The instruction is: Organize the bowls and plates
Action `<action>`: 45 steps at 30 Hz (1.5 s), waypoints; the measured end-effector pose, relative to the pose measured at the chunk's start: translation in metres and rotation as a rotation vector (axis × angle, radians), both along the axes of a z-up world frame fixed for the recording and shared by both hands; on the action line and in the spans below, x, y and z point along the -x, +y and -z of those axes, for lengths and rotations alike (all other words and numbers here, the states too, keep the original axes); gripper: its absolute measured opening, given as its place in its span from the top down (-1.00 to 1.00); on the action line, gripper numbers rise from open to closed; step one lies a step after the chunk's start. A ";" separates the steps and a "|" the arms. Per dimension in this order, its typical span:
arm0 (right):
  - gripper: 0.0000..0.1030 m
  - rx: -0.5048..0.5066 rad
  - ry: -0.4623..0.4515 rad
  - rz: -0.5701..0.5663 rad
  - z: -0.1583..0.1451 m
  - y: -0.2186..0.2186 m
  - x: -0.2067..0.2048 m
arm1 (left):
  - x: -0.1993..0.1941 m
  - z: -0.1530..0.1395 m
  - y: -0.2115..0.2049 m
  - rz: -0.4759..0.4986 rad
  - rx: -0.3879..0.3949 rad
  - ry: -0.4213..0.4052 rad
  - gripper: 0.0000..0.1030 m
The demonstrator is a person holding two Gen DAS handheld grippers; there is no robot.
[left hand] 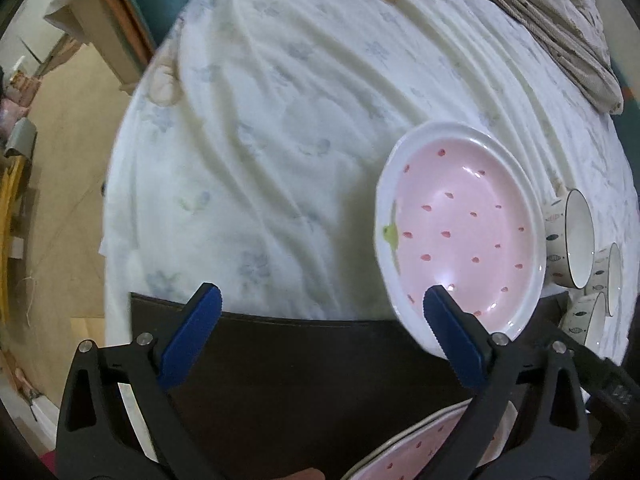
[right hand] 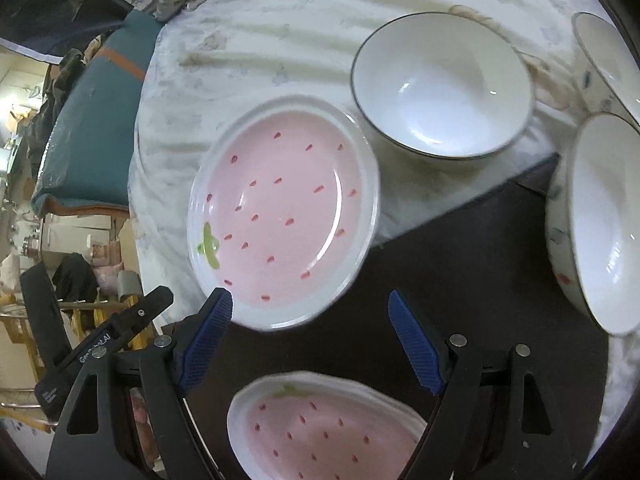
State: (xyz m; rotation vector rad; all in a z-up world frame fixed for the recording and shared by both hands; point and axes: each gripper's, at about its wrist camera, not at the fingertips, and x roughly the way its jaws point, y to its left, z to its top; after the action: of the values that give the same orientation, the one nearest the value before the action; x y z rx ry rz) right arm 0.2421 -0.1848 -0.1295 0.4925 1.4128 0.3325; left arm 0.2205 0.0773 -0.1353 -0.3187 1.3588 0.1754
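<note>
Evidently this is the approach, with nothing grasped yet: both the left gripper (left hand: pixel 322 306) and the right gripper (right hand: pixel 310 312) have their blue fingers spread wide and empty.

Nearest, at the bottom of the right wrist view, a second strawberry plate (right hand: pixel 320 428) lies on the dark tabletop (right hand: pixel 460 260).

Just beyond the fingertips, mid-frame, the strawberry plate (right hand: pixel 284 216) straddles the edge where the white floral sheet (right hand: pixel 260 40) meets the dark surface, its near rim overhanging the dark side. That rim seems the likely grasp point; one finger would need to pass under it.

Farther, upper right, a white bowl (right hand: pixel 440 84) sits near the plate, with two more bowls at the right edge.

Free room lies toward the upper left of the left wrist view, on the bare sheet.
</note>
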 end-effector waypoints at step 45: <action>0.60 0.021 0.021 -0.104 0.022 -0.002 0.002 | 0.009 0.004 -0.041 0.202 0.061 0.024 0.72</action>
State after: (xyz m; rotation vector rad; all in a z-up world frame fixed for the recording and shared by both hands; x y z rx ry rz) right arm 0.2404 -0.1865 -0.1518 0.4070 1.4639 0.3970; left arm 0.2119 0.0363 -0.1391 -0.2291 1.4123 -0.0302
